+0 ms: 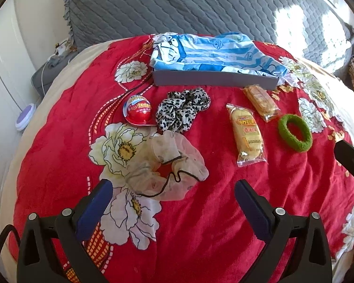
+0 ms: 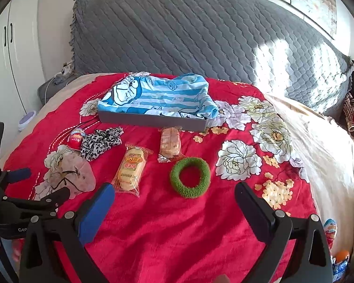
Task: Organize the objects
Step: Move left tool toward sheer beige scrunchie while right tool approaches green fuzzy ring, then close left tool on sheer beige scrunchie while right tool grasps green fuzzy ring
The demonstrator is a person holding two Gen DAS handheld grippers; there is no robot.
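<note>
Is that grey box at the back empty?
No. The grey box holds a blue striped cartoon cloth, bunched up and spilling over its right end.

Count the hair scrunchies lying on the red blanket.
3: a green scrunchie nearest the right gripper, a leopard-print one beside the red egg, a sheer beige one before the left gripper.

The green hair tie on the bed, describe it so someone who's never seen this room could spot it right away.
Start at the grey box lined with blue cartoon cloth on the red floral blanket. Nearer than it lie two wrapped snack cakes; the green hair tie lies just right of them. It is the only fuzzy green ring, unlike the leopard-print scrunchie and the sheer cream one.
</note>
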